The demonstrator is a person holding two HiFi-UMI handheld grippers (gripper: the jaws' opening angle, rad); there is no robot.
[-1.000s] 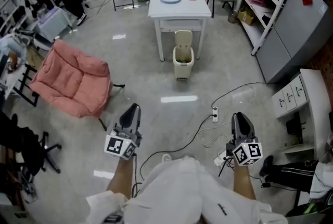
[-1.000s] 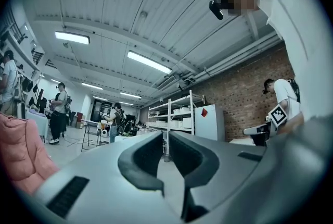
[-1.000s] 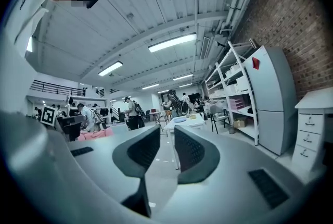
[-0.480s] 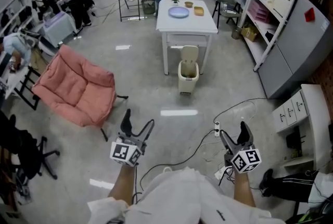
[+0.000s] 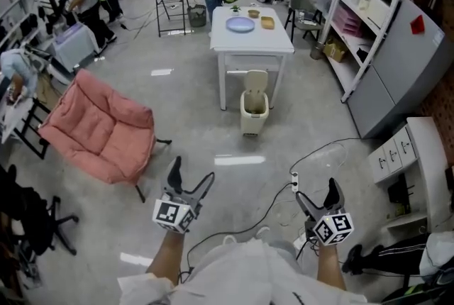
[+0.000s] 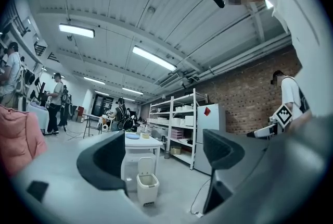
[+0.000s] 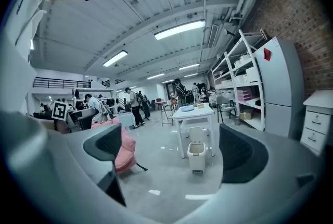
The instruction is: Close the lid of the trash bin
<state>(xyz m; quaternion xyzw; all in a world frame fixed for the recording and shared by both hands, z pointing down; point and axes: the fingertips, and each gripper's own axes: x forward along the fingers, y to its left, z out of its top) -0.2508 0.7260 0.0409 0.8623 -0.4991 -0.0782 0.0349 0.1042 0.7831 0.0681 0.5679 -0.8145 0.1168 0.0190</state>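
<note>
The left hand-held gripper (image 5: 191, 172) is low at the near left, pointing across the floor toward the far side. Its jaws are wide and opening, and nothing is between them: in the left gripper view only the open room shows in the gap. The right hand-held gripper (image 5: 316, 193) is level with it at the near right. Its jaws are also spreading and empty (its own view looks straight through the gap to the far furniture). Both are well apart from anything on the floor (image 5: 213, 105), and each is carried on a white-sleeved arm.

Just beyond the right hand-held gripper a dark cable (image 5: 323, 147) loops over the floor to a white power strip (image 5: 294, 173). Farther out, near the middle of the room, stands the cream trash bin (image 5: 253, 111). Its lid (image 5: 256, 81) is raised upright at the far side of its rim, so the mouth is open. The bin sits on the floor just in front of a white surface (image 5: 264, 42), partly between its near legs. On that surface lie a pale blue plate (image 5: 240, 25) and a few small items too small to identify.

To the left a pink padded chair (image 5: 99, 128) sits tilted on the floor. Along the right wall are a white shelving rack (image 5: 369, 9), a grey cabinet (image 5: 408, 66) and, nearer, a white drawer unit (image 5: 397, 135). Several people stand at the far left and far end of the room.
</note>
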